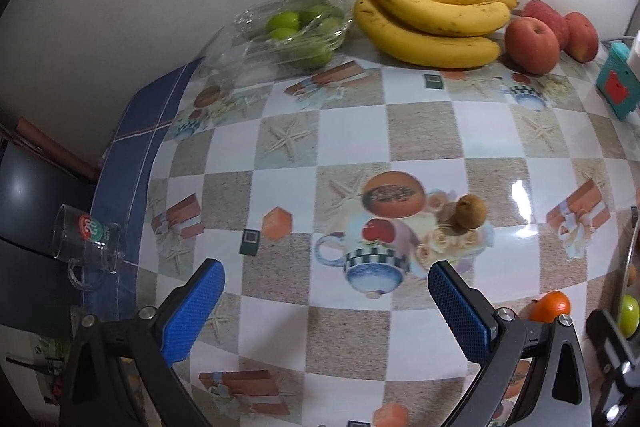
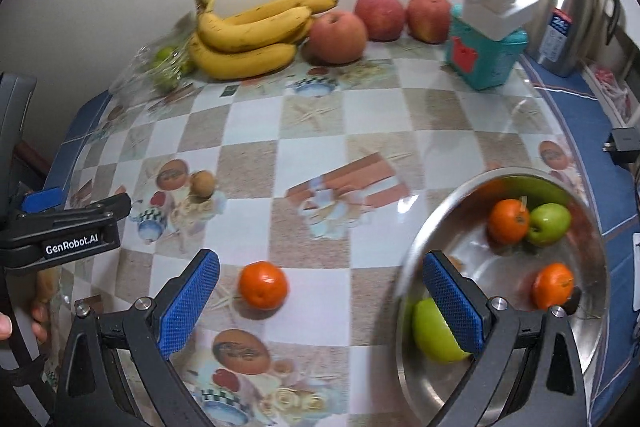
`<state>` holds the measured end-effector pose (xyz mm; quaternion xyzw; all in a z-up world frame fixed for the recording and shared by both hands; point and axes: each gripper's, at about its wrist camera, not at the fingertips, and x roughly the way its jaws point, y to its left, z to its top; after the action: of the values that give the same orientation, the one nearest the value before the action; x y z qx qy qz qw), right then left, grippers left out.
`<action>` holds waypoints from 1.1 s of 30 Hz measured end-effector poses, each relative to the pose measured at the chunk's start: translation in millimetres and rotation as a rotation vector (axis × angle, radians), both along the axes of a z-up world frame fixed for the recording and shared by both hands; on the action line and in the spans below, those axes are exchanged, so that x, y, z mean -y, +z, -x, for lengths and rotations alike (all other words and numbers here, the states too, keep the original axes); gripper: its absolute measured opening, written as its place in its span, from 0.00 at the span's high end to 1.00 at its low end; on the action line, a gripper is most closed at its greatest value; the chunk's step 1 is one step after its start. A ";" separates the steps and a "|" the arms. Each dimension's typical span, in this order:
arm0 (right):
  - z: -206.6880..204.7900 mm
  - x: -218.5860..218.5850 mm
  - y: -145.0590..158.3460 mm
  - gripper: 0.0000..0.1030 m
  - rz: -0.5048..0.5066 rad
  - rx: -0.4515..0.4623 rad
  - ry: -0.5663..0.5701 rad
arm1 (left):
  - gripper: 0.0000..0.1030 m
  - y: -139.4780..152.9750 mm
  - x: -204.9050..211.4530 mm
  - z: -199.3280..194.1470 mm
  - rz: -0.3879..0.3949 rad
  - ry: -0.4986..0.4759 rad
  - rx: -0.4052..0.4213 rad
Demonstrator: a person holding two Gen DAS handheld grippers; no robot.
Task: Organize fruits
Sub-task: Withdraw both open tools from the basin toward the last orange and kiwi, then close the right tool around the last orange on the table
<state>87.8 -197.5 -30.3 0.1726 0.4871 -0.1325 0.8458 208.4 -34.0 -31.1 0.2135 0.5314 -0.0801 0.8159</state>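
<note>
In the right wrist view my right gripper [image 2: 320,303] is open, and a loose orange [image 2: 263,285] lies on the tablecloth just ahead between its blue pads. A steel bowl [image 2: 492,267] at the right holds two oranges [image 2: 509,221] and two green apples [image 2: 548,223]; the right pad overlaps the nearer apple [image 2: 432,331]. My left gripper [image 1: 326,307] is open and holds nothing. A brown kiwi [image 1: 470,213] sits ahead of its right pad. Bananas [image 1: 432,23], red apples [image 1: 532,45] and a clear bag of green fruit [image 1: 304,31] line the wall.
A glass mug [image 1: 86,243] stands at the table's left edge. A teal box [image 2: 484,55] with a white plug adapter [image 2: 500,3] and a steel thermos [image 2: 572,11] stand at the back right. A person's fingers [image 2: 38,311] show at the left edge.
</note>
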 end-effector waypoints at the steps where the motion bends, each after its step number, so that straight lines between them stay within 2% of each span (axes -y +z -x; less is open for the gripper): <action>1: -2.5 -4.2 -1.3 0.02 0.001 -0.003 0.012 | 0.00 -2.1 -2.1 -1.3 -0.002 0.004 -0.005; 12: -17.4 -30.6 -23.7 0.02 -0.025 -0.057 0.069 | 0.00 -26.4 -8.2 -6.4 -0.005 0.005 -0.078; 24: -19.7 -37.2 -40.7 0.02 0.020 -0.103 0.079 | 0.00 -29.3 -9.5 -7.3 -0.006 0.009 -0.087; 27: -20.2 -39.3 -40.5 0.11 0.039 -0.105 0.085 | 0.00 -30.3 -10.7 -7.8 -0.002 0.008 -0.092; 31: -21.3 -42.8 -43.1 0.30 0.049 -0.119 0.100 | 0.00 -31.7 -14.0 -9.3 0.007 0.018 -0.098; 33: -21.0 -43.3 -44.9 0.33 0.040 -0.126 0.108 | 0.00 -32.8 -15.1 -9.7 0.008 0.024 -0.101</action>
<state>108.8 -154.1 -75.1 0.1204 0.5452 -0.1069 0.8227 218.1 -18.9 -63.9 0.1995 0.5742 -0.0831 0.7897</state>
